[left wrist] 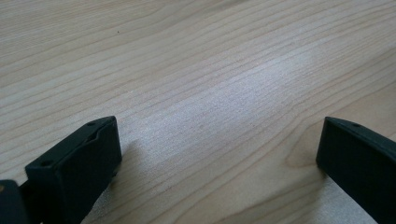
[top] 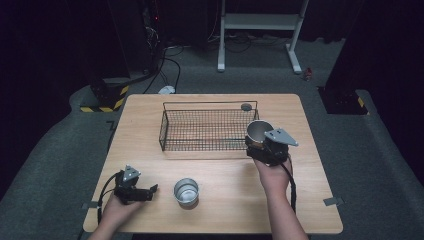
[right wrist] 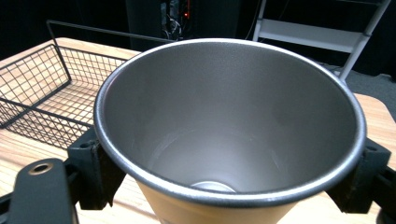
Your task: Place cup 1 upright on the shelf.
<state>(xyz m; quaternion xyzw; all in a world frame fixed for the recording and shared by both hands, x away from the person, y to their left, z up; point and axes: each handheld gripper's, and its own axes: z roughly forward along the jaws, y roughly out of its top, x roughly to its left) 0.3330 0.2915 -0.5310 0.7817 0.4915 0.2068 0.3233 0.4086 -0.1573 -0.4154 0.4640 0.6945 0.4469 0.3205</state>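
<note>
Right gripper (top: 261, 144), right of centre in the high view, has its jaws clamped on a steel cup (top: 259, 131) just below the rim, one jaw on each side as the right gripper view shows (right wrist: 229, 126). The cup is carried tilted, at the right end of the wire basket (top: 207, 129), which sits in the upper middle of the surface (top: 150, 165). Whether the cup is clear of the basket's end wall cannot be told.

Left gripper (top: 150, 191), lower left of the high view, has its jaws spread wide with nothing between them, low over bare wood. A second steel cup (top: 186, 191) stands upright just right of it, lower centre.

Risks, as judged:
- The held cup tapers and is smooth; a grip near the rim could let it slide down and drop
- Carried low, its base could strike the basket's top wire and twist in the jaws
- Released while tilted, it may roll inside the basket
- The left jaws, swung right carelessly, could knock the standing cup over
</note>
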